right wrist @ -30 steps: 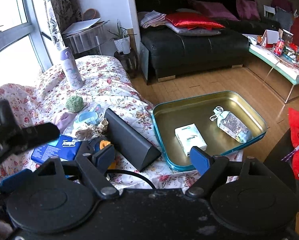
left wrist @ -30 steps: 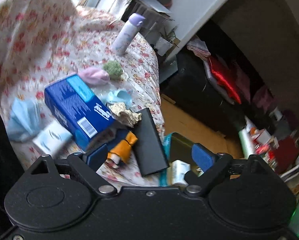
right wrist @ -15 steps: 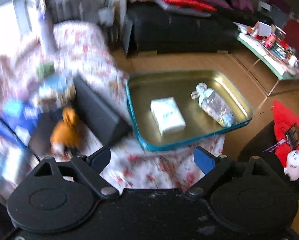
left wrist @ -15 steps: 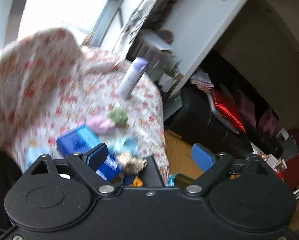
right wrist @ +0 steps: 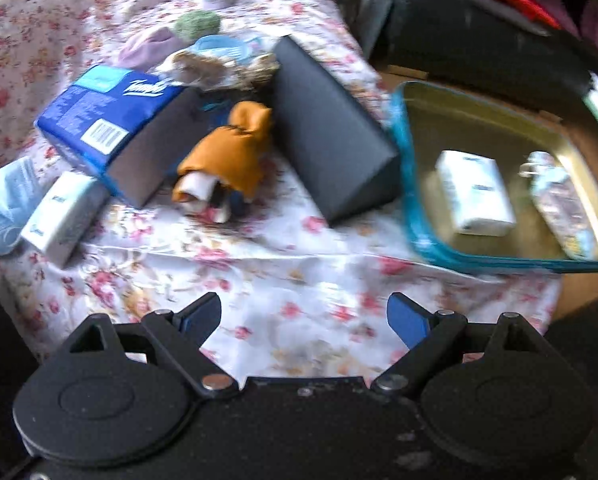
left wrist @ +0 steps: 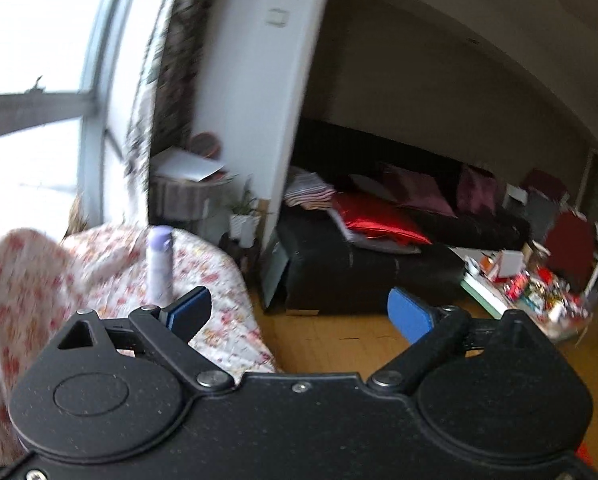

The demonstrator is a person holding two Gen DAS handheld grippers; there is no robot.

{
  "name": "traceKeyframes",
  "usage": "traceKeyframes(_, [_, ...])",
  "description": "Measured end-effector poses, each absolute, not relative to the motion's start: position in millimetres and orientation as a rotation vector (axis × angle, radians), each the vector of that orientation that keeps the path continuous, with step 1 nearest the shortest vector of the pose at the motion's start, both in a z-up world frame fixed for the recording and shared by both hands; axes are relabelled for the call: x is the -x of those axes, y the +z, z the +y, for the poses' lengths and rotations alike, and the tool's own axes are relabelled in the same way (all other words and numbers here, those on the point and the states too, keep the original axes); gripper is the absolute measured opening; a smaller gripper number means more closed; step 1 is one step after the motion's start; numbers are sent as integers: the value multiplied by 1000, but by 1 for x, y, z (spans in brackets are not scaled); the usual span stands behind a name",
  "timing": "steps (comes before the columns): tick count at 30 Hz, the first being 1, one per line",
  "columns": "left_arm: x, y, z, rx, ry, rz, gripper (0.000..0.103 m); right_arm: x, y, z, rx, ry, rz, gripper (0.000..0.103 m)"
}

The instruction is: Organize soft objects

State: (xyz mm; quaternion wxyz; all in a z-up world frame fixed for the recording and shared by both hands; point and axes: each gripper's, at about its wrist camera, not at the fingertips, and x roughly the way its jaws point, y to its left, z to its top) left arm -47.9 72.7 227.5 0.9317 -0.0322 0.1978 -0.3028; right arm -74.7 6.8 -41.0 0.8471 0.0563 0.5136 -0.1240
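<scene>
In the right wrist view an orange soft doll (right wrist: 227, 152) lies on the floral tablecloth (right wrist: 299, 280), between a blue tissue box (right wrist: 111, 120) and a black wedge-shaped case (right wrist: 331, 128). A teal-rimmed tin tray (right wrist: 499, 265) at the right holds a white tissue pack (right wrist: 473, 192) and a clear pouch (right wrist: 559, 204). My right gripper (right wrist: 305, 320) hangs open over the cloth's front edge, with nothing between its fingers. My left gripper (left wrist: 299, 312) points out at the room above the table's corner; its jaws are opening and nothing is between them.
A second white tissue pack (right wrist: 63, 212) and a pale blue cloth (right wrist: 7, 200) lie at the left. Behind are a pink cloth (right wrist: 151, 46), a green pompom (right wrist: 197, 24) and a lilac bottle (left wrist: 159, 264). A black sofa (left wrist: 359, 276) stands beyond wooden floor.
My left gripper rose and tipped up, so its view left the table's objects for the room. My right gripper sank and tipped down toward the table, bringing the doll and tray nearer.
</scene>
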Motion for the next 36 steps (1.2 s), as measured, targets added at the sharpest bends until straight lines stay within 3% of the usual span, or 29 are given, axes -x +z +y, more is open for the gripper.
traceKeyframes(3, [60,223,58,1,-665,393,93,62,-59,17,-116,-220,1075,103])
traceKeyframes(5, [68,216,47,-60,-698,395,93,54,-75,23,-115,-204,1071,103])
traceKeyframes(13, [95,190,28,-192,-786,408,93,95,-98,32,-90,-201,700,103])
traceKeyframes(36, [151,200,45,-254,-953,338,95,107,-103,31,-84,-201,640,103])
